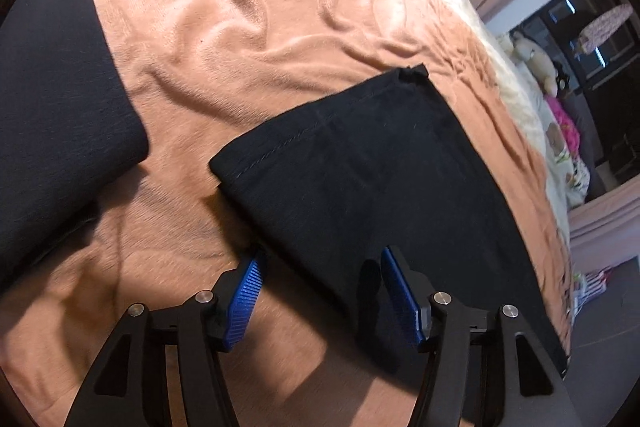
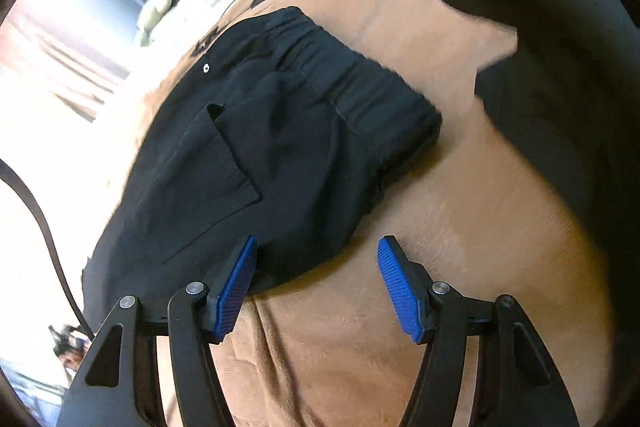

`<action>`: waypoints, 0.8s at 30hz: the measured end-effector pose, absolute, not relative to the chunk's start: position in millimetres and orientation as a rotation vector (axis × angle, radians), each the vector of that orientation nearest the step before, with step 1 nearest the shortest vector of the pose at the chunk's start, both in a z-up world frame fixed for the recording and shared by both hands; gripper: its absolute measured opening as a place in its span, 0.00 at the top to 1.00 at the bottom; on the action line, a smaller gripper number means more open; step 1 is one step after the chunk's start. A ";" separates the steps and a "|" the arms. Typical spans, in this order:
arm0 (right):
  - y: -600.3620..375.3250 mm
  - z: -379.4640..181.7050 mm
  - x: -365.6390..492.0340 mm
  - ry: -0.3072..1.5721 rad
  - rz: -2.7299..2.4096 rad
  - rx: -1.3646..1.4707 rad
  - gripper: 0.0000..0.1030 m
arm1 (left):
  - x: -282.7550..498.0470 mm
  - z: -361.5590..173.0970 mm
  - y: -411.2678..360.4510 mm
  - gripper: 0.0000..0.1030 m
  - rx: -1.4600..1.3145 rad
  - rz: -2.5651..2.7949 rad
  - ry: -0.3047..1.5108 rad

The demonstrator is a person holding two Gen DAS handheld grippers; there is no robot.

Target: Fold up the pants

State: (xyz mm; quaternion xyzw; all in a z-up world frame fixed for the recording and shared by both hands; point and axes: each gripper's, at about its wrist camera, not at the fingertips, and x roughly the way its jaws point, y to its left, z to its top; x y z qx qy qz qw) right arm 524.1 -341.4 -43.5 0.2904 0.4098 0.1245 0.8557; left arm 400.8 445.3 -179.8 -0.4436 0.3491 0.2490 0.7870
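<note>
One peach plush blanket [image 1: 280, 7] covers the bed, and one pair of black pants [image 2: 280, 147] lies flat on it ahead of both tools, its gathered elastic waistband [image 2: 376, 95] and patch pocket [image 2: 224, 163] beyond the right gripper [image 2: 316, 263]. The stitched leg hem [image 1: 320, 123] lies beyond the left gripper [image 1: 322, 269]. Both grippers stand wide, gripping nothing, each with two blue ribbed pads [image 1: 244, 307] at the pants' near edge.

A bed with a rumpled peach blanket [image 1: 280, 27] carries everything here. Black pants [image 2: 280, 131] lie flat on it, the hemmed leg end [image 1: 360, 163] stretched out, and a second dark garment [image 1: 52, 99] rests apart nearby.
</note>
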 end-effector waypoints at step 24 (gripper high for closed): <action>-351.5 -102.4 522.6 0.550 0.327 0.966 0.34 | 403.6 -177.5 445.4 0.86 -1.004 0.514 0.608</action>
